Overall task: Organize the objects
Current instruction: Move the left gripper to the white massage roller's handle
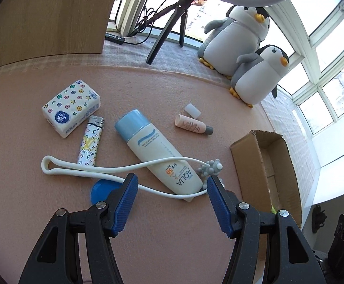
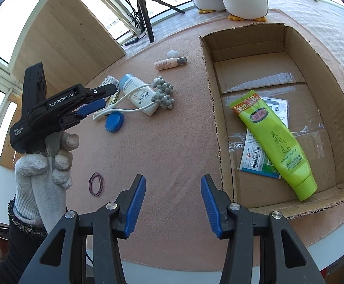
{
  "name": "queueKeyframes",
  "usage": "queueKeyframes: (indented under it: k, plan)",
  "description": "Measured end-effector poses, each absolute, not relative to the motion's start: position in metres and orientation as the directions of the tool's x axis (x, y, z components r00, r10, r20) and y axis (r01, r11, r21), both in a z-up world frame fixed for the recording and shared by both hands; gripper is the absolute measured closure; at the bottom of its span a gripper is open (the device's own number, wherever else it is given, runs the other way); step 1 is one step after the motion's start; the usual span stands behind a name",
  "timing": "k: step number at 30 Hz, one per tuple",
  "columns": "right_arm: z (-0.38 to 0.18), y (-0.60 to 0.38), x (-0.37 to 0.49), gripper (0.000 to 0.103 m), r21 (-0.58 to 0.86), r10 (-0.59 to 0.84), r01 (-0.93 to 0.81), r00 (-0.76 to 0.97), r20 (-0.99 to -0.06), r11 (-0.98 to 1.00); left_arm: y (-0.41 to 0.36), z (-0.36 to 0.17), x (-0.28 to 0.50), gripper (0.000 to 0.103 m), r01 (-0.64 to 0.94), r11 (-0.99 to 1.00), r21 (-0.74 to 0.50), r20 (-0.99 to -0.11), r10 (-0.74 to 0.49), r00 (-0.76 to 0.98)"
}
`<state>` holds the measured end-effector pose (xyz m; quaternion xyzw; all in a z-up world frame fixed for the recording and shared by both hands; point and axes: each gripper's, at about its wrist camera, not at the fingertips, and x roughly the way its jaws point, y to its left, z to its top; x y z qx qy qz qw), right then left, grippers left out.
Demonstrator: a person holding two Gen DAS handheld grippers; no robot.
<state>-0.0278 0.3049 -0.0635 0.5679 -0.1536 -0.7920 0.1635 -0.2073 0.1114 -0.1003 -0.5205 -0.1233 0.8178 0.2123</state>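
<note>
Left gripper (image 1: 172,184) lining up on the massager (image 1: 129,168)
Both grippers gape empty; right (image 2: 173,187) idles beside the box (image 2: 337,108). Massager lies draped over the sunscreen (image 1: 157,151), so the next move likely calls for pinching its cord alone

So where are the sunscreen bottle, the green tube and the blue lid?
Sunscreen bottle (image 1: 157,151): left wrist view, on its cream body.
Green tube (image 2: 276,139): right wrist view, mid-body, lying inside the cardboard box.
Blue lid (image 2: 114,122): right wrist view, on its top face.
</note>
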Motion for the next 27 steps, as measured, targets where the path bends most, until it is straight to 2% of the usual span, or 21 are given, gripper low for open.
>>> queueKeyframes:
  k: [11, 27]
  plan:
    - [-0.067, 0.316, -0.025, 0.058, 0.444, -0.442, 0.064, -0.295, -0.847, -0.894, 0.126, -0.139, -0.250, 0.039, -0.177, -0.902, -0.393, -0.842, 0.431, -0.325]
    - [-0.062, 0.297, -0.040, 0.058, 0.456, -0.469, 0.113, -0.282, -0.837, -0.883, 0.155, -0.154, -0.199, 0.040, -0.364, -0.855, -0.369, -0.867, 0.458, -0.196]
